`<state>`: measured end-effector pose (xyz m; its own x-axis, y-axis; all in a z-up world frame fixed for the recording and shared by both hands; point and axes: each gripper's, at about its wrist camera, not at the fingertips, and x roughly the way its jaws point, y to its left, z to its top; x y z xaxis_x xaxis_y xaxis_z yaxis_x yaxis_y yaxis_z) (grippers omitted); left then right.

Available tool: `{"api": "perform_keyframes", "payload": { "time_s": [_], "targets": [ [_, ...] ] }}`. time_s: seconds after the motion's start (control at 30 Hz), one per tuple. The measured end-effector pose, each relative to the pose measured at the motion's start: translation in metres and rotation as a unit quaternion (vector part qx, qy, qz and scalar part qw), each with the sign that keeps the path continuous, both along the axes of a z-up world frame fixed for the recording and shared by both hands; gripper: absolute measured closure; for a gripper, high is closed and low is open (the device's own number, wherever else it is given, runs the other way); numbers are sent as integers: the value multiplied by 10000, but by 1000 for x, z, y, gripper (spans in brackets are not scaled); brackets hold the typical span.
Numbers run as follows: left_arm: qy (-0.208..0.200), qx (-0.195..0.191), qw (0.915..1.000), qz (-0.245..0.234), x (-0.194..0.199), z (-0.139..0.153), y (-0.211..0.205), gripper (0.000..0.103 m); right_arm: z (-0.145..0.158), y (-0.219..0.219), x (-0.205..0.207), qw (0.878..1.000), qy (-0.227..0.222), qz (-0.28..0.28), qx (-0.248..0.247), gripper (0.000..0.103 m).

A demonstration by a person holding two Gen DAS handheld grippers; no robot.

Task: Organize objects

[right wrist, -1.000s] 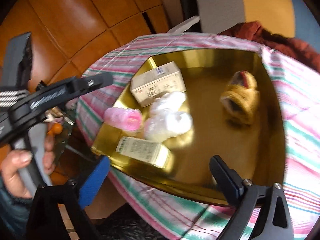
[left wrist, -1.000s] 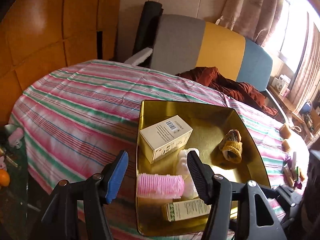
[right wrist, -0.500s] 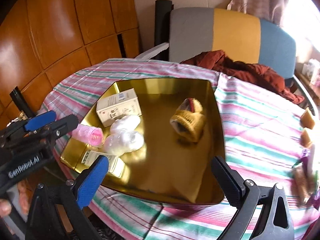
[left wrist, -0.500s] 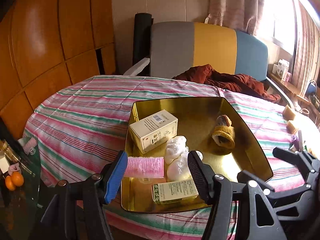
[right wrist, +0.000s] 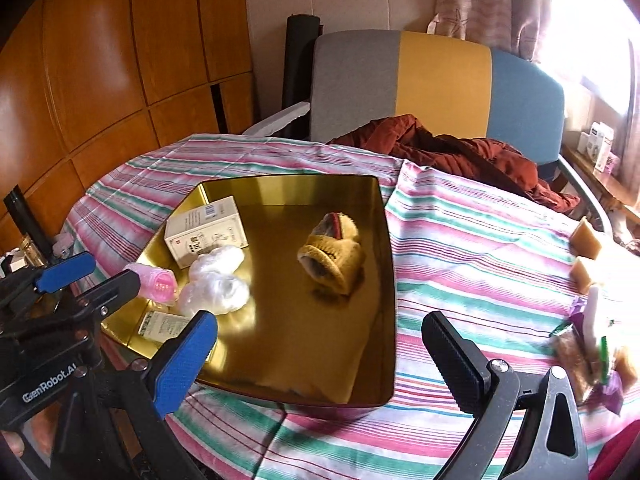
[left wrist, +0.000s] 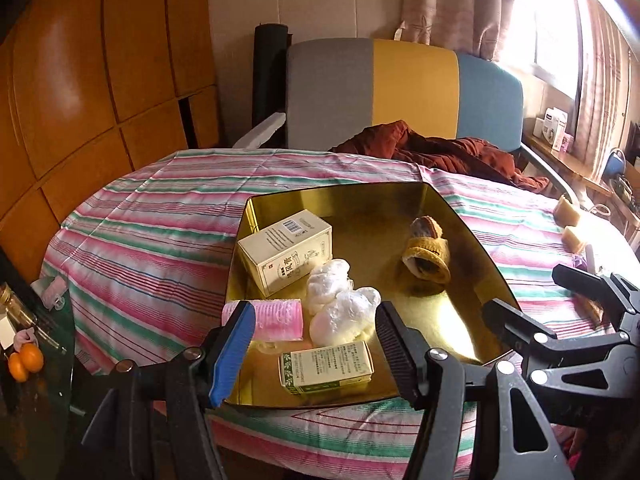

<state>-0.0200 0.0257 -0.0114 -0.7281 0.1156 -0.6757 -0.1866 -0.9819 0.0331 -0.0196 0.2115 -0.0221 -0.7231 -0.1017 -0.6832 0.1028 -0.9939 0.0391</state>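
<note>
Left wrist view
Left gripper (left wrist: 314, 344): jaws apart, nothing clamped, poised over the near edge of the tray.
Gold tray (left wrist: 472, 236): sits on the striped tablecloth (left wrist: 152, 240).
Cream carton (left wrist: 286, 250): lies in the tray's far left part.
Pink hair roller (left wrist: 280, 318): on its side at the tray's left edge, partly behind the blue pad.
White plastic bundles (left wrist: 340, 304): just right of the roller, touching the carton's near end.
Green-printed box (left wrist: 326, 366): flat at the tray's near edge.
Knitted yellow slipper (left wrist: 426, 256): alone toward the tray's right.
Right gripper (left wrist: 528, 296): enters from the right, over the tray's right rim.

Right wrist view
Right gripper (right wrist: 316, 356): jaws wide apart, empty, above the tray's near right corner.
Gold tray (right wrist: 384, 280): same five items inside; slipper (right wrist: 332, 256) near the middle.
Left gripper (right wrist: 86, 272): at the left, jaws apart beside the roller (right wrist: 158, 282).
Small packets (right wrist: 588, 340): loose on the cloth at the far right, blurred.
</note>
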Motion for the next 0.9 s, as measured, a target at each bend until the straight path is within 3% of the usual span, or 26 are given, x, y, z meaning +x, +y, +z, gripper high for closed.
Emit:
{"api": "perform_keyframes", "payload": {
  "time_s": [0.47,0.9],
  "targets": [
    [70,-309,9990,-302,10,0,24,39,-7,31,3,9992,-69,-382,96,0],
    [181,-654,9949,-751,18,0,54,39,-1,113,7,9923,-117,-1216,224,0]
  ]
}}
